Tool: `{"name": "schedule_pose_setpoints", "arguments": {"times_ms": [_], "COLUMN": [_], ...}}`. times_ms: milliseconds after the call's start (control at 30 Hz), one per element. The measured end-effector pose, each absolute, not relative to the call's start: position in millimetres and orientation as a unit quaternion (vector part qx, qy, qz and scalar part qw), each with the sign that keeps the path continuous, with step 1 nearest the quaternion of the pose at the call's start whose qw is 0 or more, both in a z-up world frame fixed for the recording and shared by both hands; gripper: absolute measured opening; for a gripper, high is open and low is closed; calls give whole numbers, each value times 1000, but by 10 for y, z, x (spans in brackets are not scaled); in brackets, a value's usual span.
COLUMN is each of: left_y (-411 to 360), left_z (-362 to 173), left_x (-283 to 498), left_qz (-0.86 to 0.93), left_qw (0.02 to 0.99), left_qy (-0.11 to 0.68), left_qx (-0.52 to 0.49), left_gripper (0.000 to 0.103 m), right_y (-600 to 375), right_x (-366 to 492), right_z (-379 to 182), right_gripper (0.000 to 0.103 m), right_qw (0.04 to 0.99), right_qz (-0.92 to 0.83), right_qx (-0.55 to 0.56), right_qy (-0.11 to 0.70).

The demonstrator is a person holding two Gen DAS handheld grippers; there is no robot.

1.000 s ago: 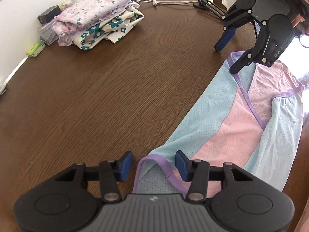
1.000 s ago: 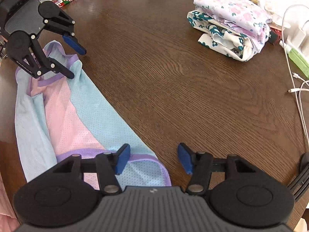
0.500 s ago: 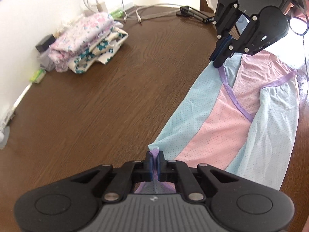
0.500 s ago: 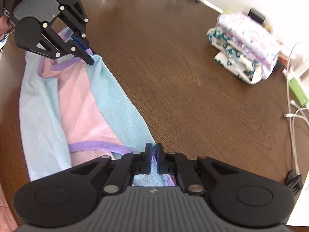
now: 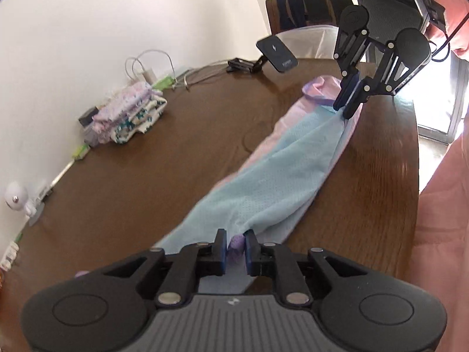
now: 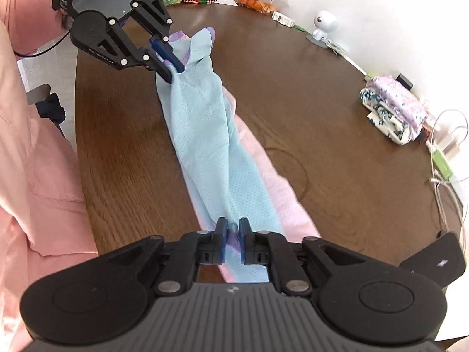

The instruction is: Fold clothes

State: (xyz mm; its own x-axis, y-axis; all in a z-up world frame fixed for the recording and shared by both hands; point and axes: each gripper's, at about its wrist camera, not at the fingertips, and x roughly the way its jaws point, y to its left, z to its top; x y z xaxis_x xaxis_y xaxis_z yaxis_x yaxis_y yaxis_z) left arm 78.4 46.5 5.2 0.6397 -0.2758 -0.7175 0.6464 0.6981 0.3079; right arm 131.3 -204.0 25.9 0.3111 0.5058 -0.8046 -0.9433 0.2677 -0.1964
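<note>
While raised apart, left gripper [image 5: 235, 248] and right gripper [image 6: 232, 236], jaws clamping garment [image 5: 281, 173] ends.

I see the pale blue and pink mesh garment [image 5: 281, 173] stretched long across the tabletop [image 5: 146, 161], blue layer folded over pink.

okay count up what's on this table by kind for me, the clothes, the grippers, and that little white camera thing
Garment being folded: 1, the blue and pink garment, held at both ends.
Stack of folded clothes: 1 stack; how many pieces it holds cannot be told.
Grippers: 2, the left gripper and the right gripper.
Small white camera: 1.
Total: 5.
</note>
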Motion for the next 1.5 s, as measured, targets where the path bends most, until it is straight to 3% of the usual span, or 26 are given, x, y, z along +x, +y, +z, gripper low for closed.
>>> {"name": "schedule_pose_setpoints", "arguments": {"times_ms": [33, 67, 100, 300, 467, 567, 733, 767, 833, 867, 900, 933, 1000, 1200, 1300, 1367, 1433, 1467, 1500], "left_y": [495, 537, 579, 637, 674, 819, 764, 729, 653, 617, 595, 581, 557, 592, 593, 563, 488, 447, 406], "left_z": [32, 54, 75, 277, 163, 146, 67, 49, 8, -12, -24, -25, 1, 108, 100, 117, 134, 131, 124], "left_x": [781, 776, 771, 736, 889, 895, 901, 913, 942, 958, 972, 982, 980, 875, 833, 828, 861, 894, 930], "left_qz": [-266, -265, -265, -261, -216, -207, -205, -210, -220, -225, -229, -233, -237, -238, -238, -238, -235, -233, -231], "left_qw": [865, 872, 878, 898, 892, 899, 895, 892, 884, 881, 878, 877, 879, 890, 895, 900, 904, 906, 907], "left_qy": [333, 330, 327, 294, 353, 361, 362, 363, 366, 367, 368, 366, 354, 327, 327, 318, 307, 304, 302], "left_qx": [266, 247, 229, 195, 180, 134, 162, 171, 189, 198, 203, 204, 213, 209, 190, 178, 181, 182, 182], "left_gripper": [22, 27, 35, 54, 54, 54, 53, 51, 32, 27, 8, 1, 0, 1, 11, 20, 36, 36, 36], "right_y": [-2069, -2115, -2162, -2451, -2463, -2506, -2579, -2593, -2622, -2636, -2649, -2640, -2669, -2828, -2893, -2956, -3024, -3045, -3065], "right_x": [1304, 1309, 1314, 1396, 1470, 1530, 1629, 1649, 1689, 1709, 1728, 1737, 1752, 1719, 1627, 1584, 1580, 1602, 1624], "right_z": [217, 227, 238, 322, 201, 138, 34, 13, -29, -50, -69, -66, -42, -19, -110, -134, -95, -58, -21], "right_gripper": [28, 45, 47, 47, 51, 51, 51, 50, 41, 29, 19, 16, 8, 5, 5, 11, 35, 51, 52], "right_qw": [739, 750, 761, 814, 828, 829, 827, 827, 825, 824, 823, 824, 831, 839, 838, 838, 846, 854, 863], "right_qz": [491, 487, 483, 454, 421, 413, 398, 395, 389, 386, 382, 380, 375, 360, 348, 345, 337, 326, 314], "right_qx": [-334, -317, -298, -191, -155, -124, -73, -62, -41, -31, -21, -19, -9, 25, 36, 58, 82, 86, 91], "right_qy": [319, 316, 314, 308, 337, 357, 389, 395, 408, 414, 419, 419, 412, 407, 418, 418, 405, 395, 386]}}
